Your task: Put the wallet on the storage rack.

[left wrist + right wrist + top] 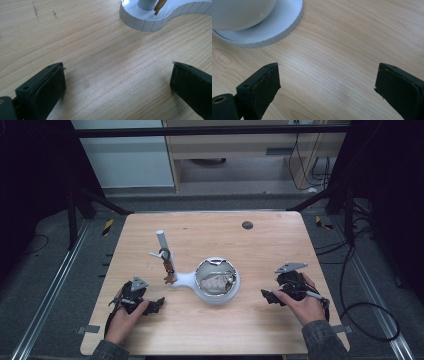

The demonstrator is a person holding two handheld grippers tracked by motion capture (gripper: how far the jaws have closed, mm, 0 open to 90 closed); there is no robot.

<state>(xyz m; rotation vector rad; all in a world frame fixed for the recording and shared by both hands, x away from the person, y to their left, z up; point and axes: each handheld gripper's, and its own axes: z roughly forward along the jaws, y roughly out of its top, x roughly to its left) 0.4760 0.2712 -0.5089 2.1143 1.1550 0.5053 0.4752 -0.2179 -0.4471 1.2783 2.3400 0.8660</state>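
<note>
A white stand (187, 280) lies mid-table, with a round bowl (217, 280) holding crumpled pale material and an upright white post (162, 242) with small brown pieces hanging from it. My left gripper (156, 305) rests low at the front left, open, nothing between its jaws; the left gripper view has the stand's ribbed base (145, 22) ahead of the open gripper (117, 82). My right gripper (267, 296) sits at the front right, aimed at the bowl, open and empty. In the right gripper view the bowl (239, 11) and its base (274, 27) lie beyond the gripper (327, 87).
The wooden table (260, 250) has a small dark round spot (247, 225) near its far edge. Metal rails run along both sides of the table. Cables lie on the floor at the right.
</note>
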